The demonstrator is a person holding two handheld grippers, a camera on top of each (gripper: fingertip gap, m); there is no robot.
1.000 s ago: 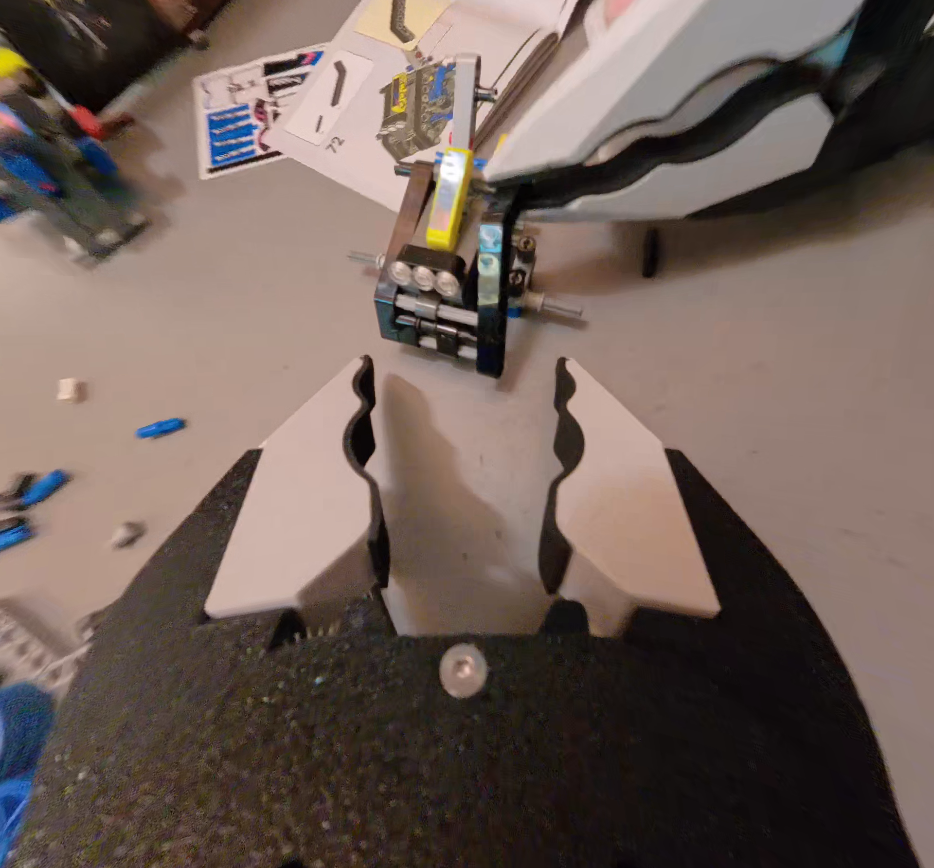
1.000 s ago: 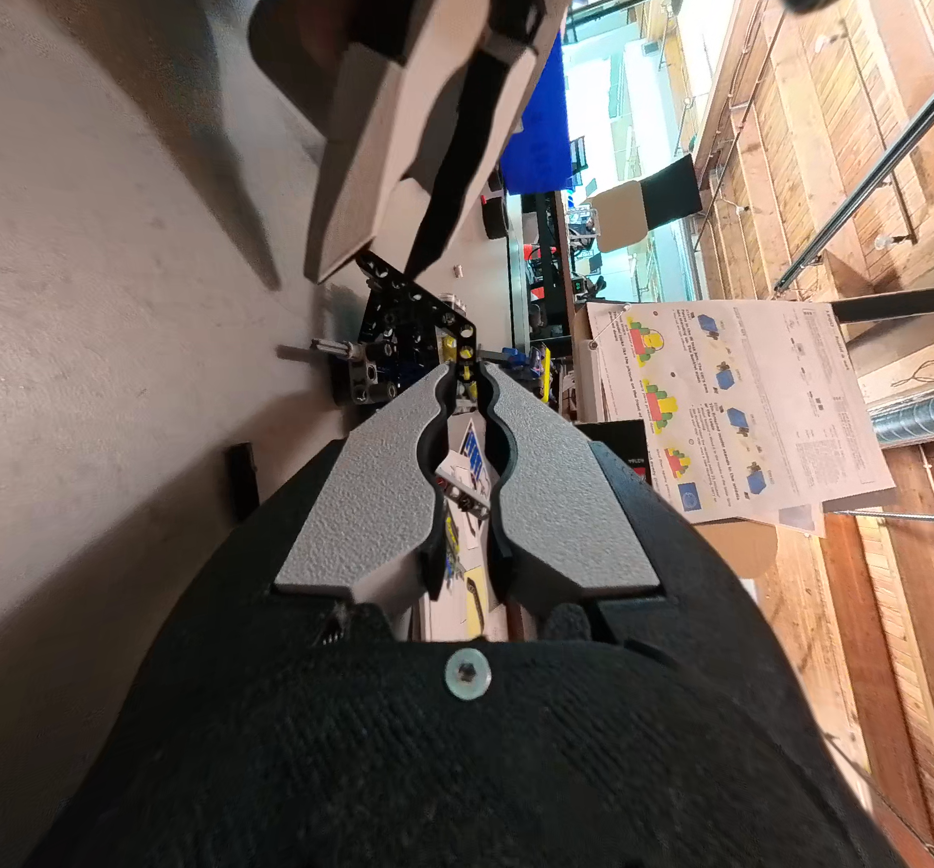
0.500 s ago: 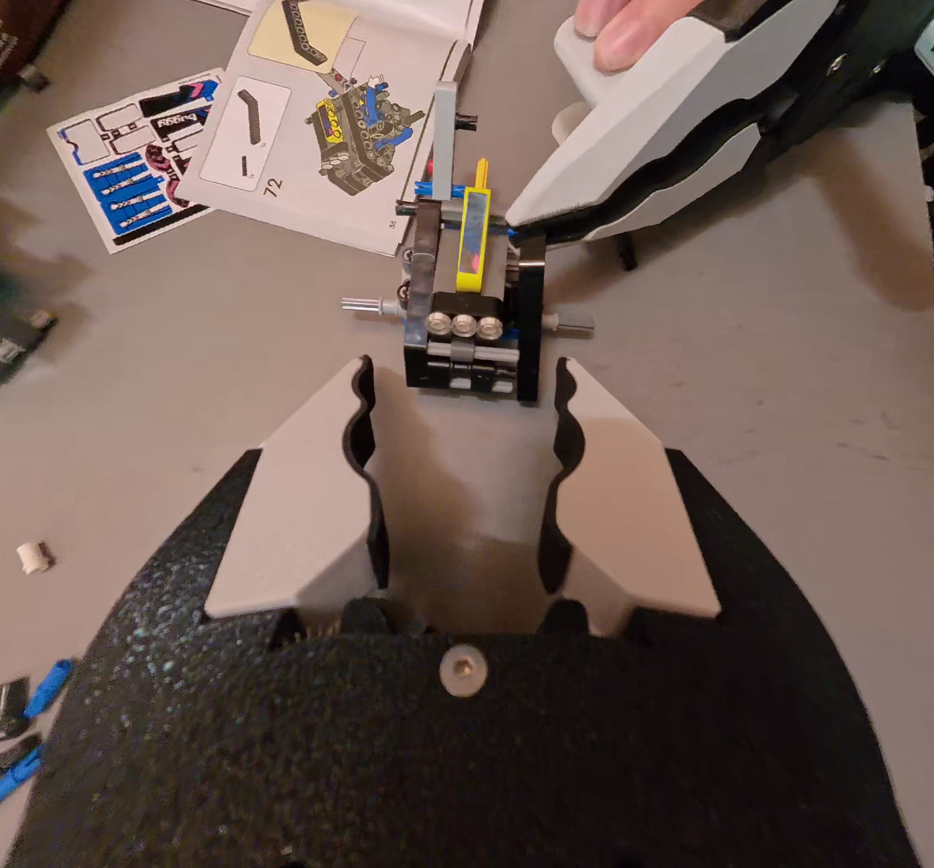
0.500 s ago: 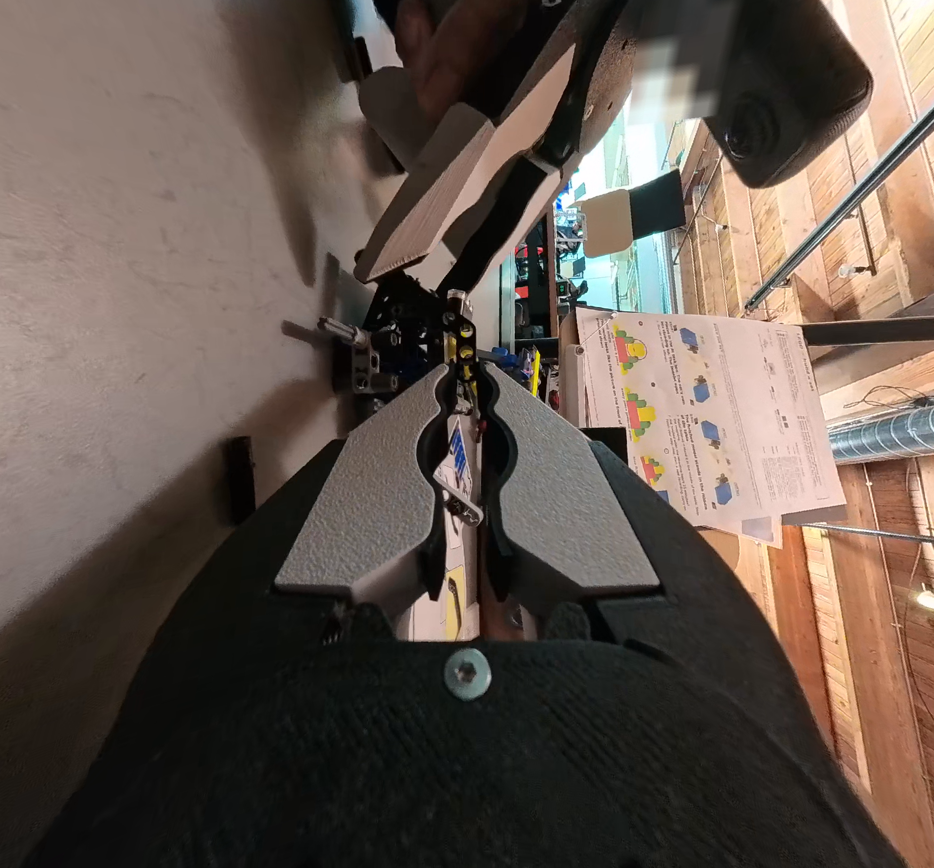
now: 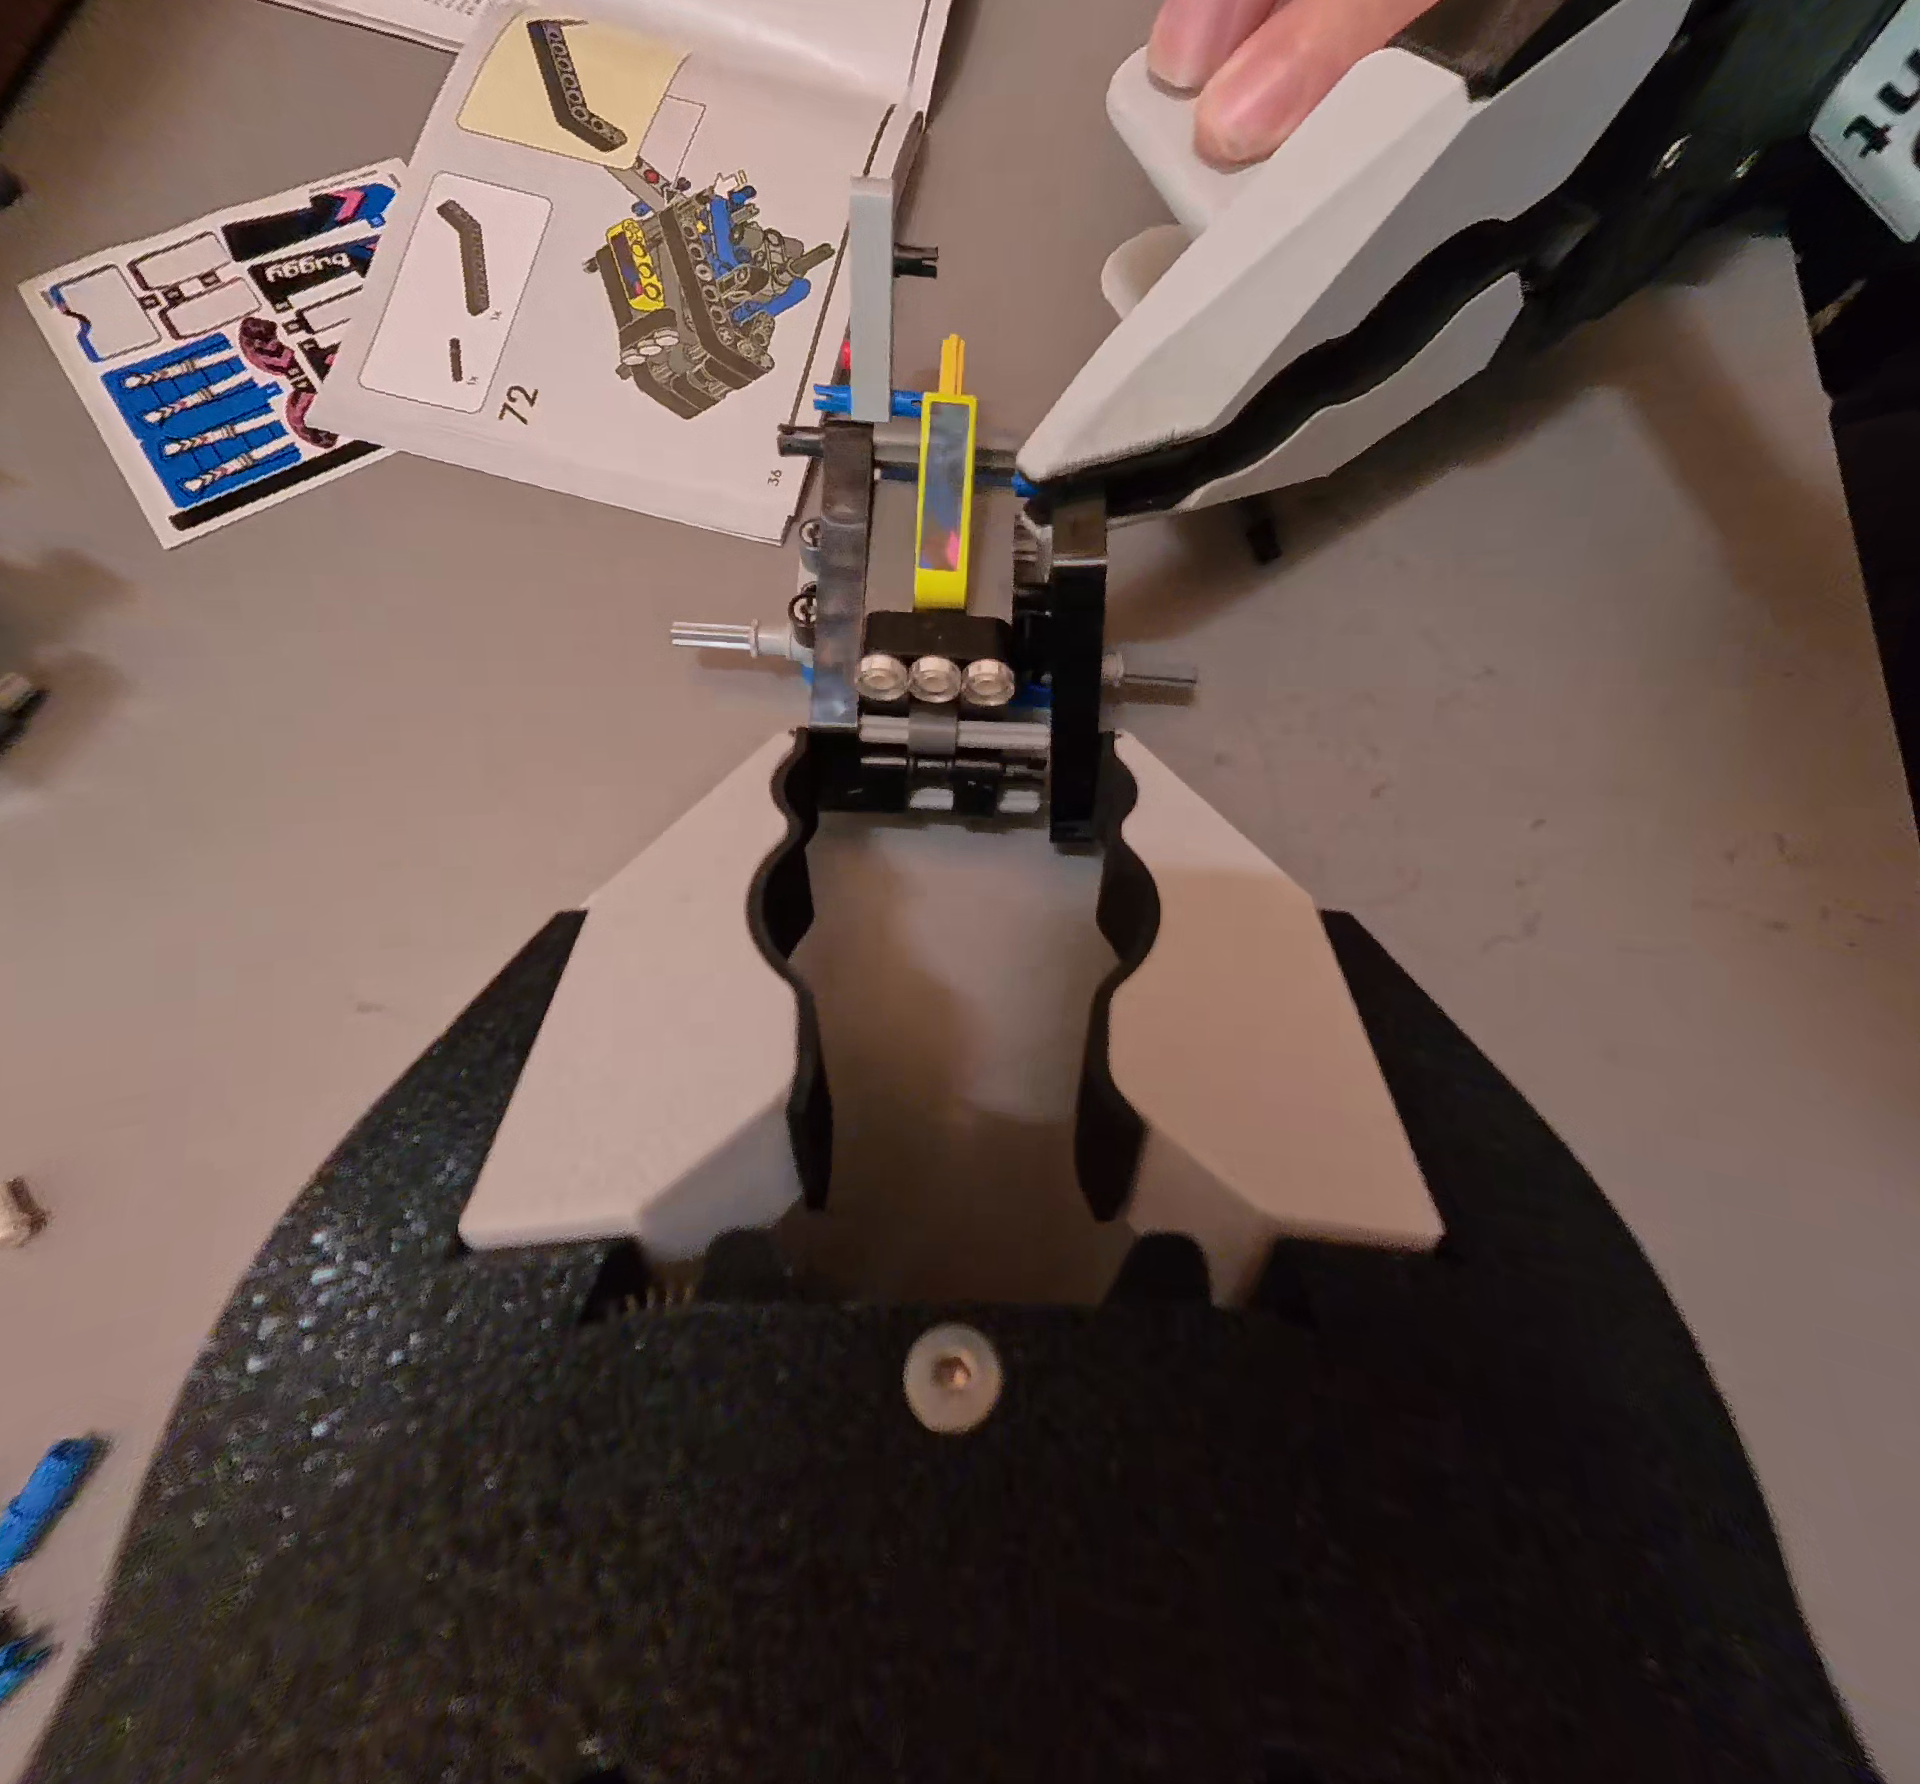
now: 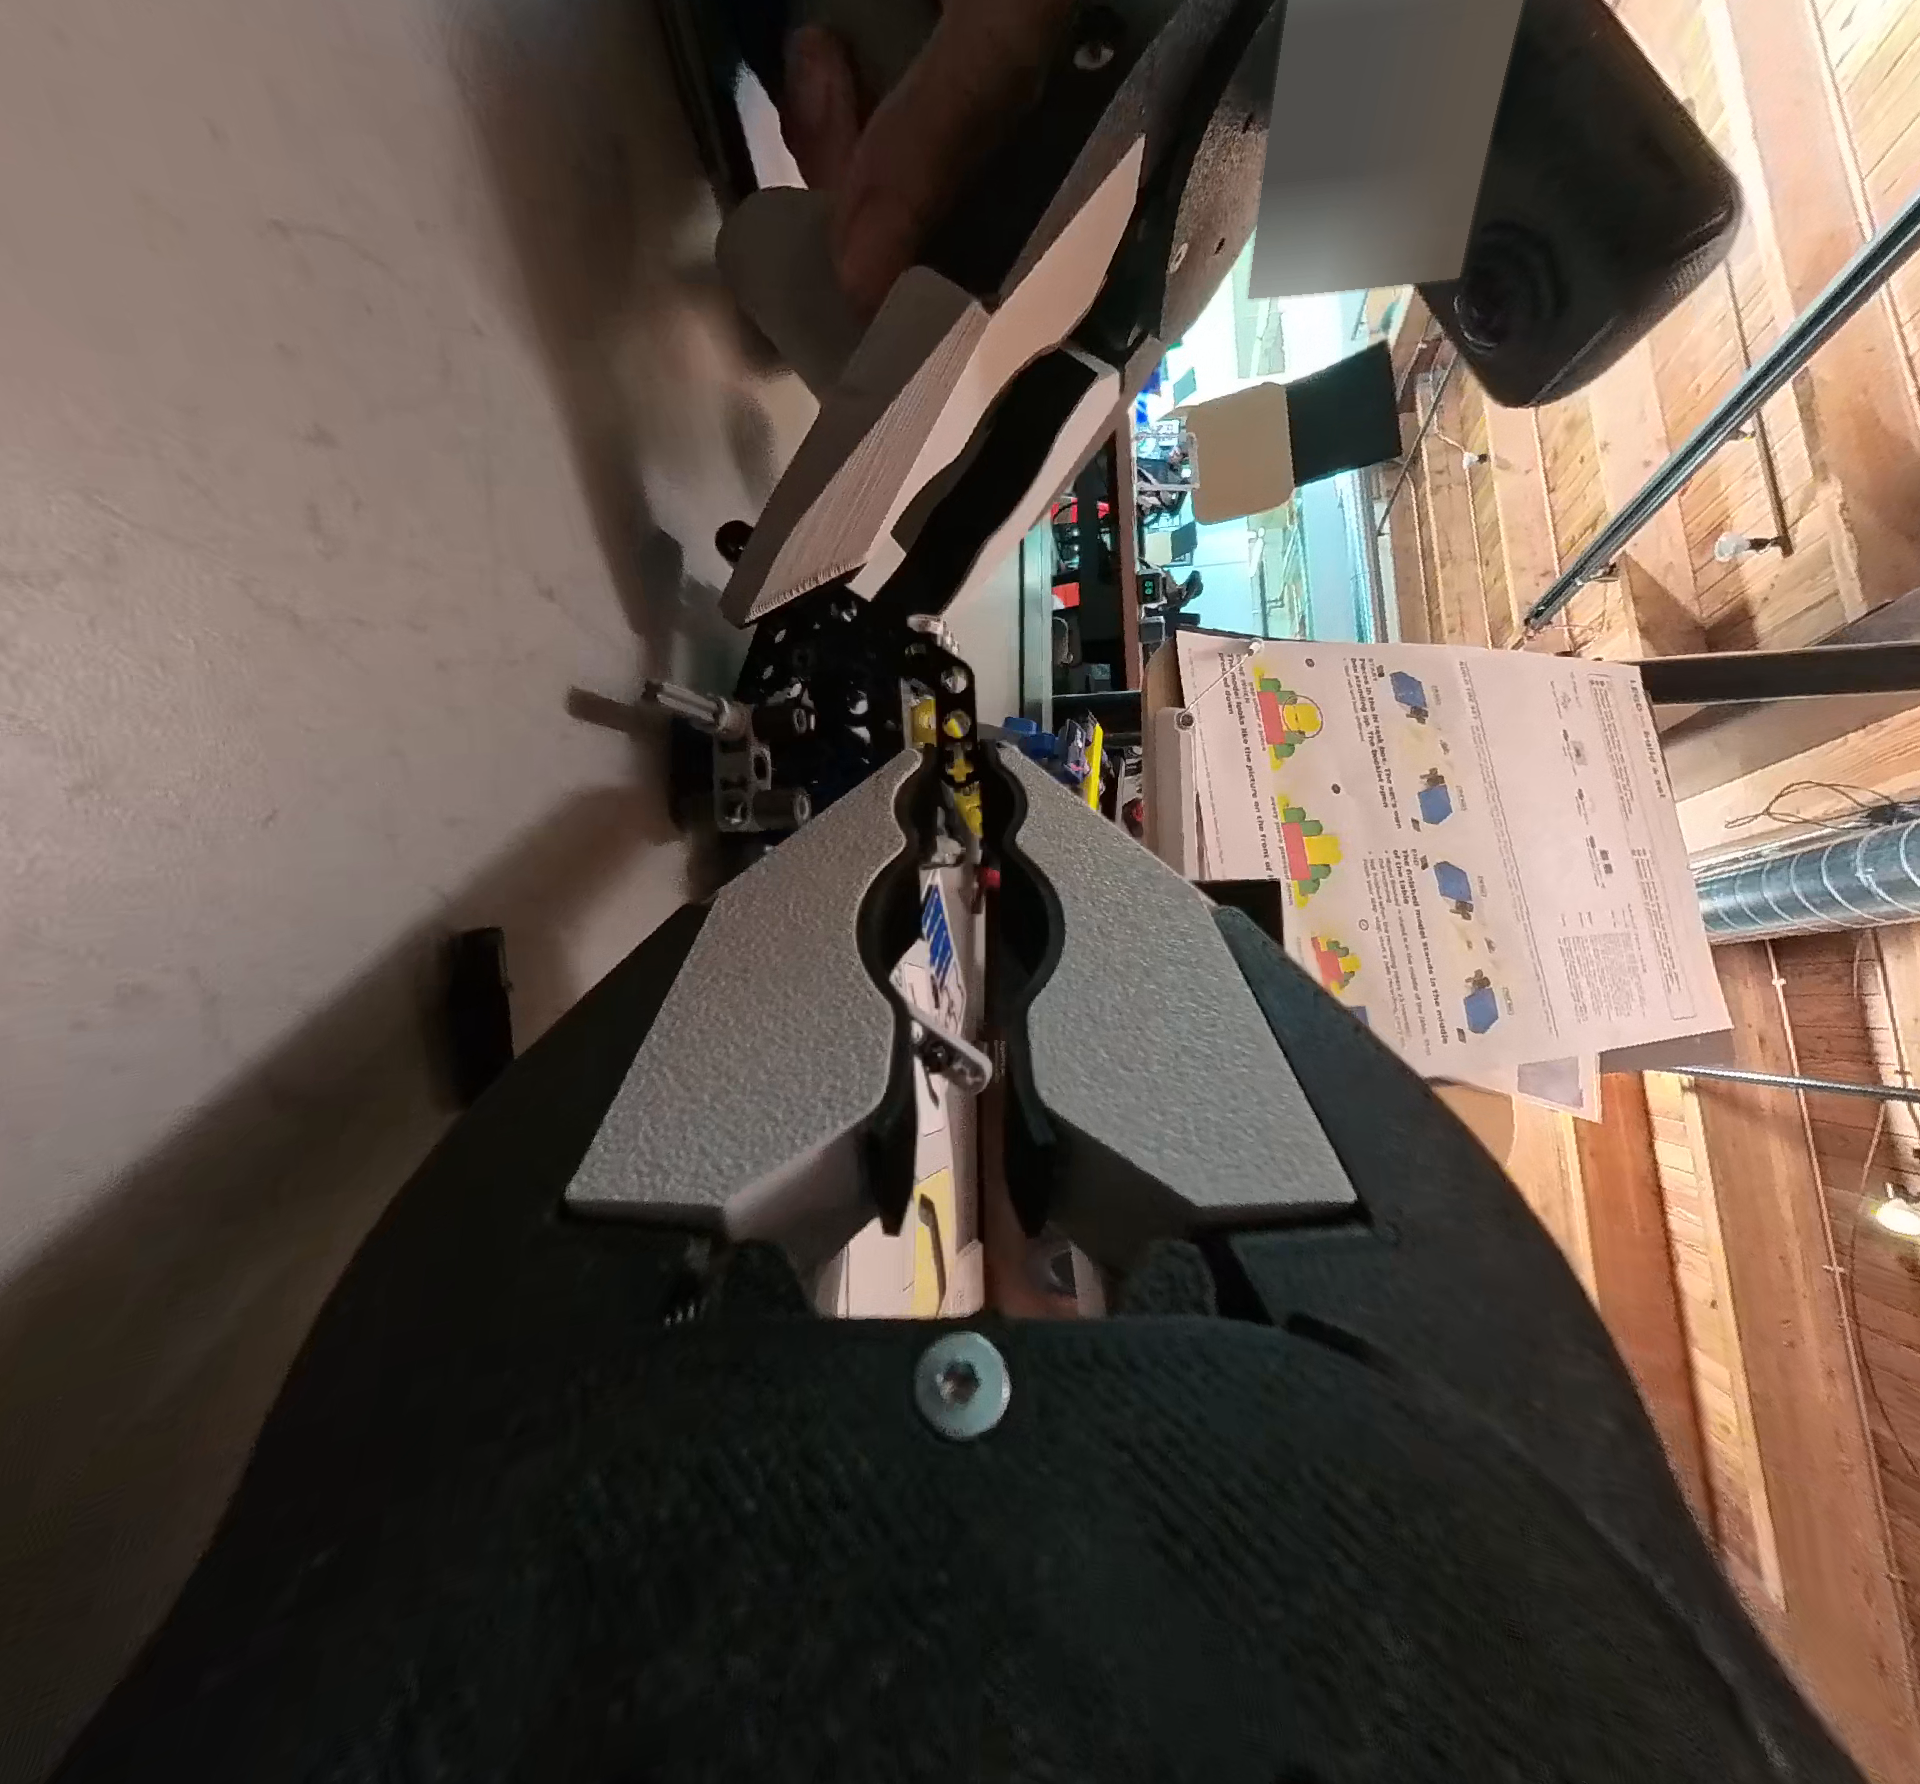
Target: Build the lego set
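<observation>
While I watch through the wrist cameras, the scene reads from the left gripper's (image 5: 951,778) far left: one sticker sheet (image 5: 208,352) lies flat on the bench (image 5: 1455,799), with one open instruction booklet (image 5: 623,280) overlapping its right edge. A few loose blue pins (image 5: 47,1495) sit close by the gripper body's left side.

Dead ahead stands the one brick model (image 5: 935,654), its near end between the left gripper's fingertips. Both pads look pressed against its black flanks, so I judge this gripper clamped on the model at a wide span. The model's long axis runs straight away from this gripper, in line with its fingers. One yellow beam (image 5: 943,508) lies along that axis on top. Three clear round studs (image 5: 933,680) face the camera, and two grey axles (image 5: 712,635) stick out sideways, one per flank.

Ahead and to the right, the right gripper (image 5: 1029,477) reaches in at a slant, a hand (image 5: 1278,20) on its grip. Its jaws are nearly together, pinching a thin black beam at the model's far right corner. Both grippers hold the model, the left at the near end, the right at the far end. One small black piece (image 5: 1260,539) lies on the bench just beyond the right gripper.
</observation>
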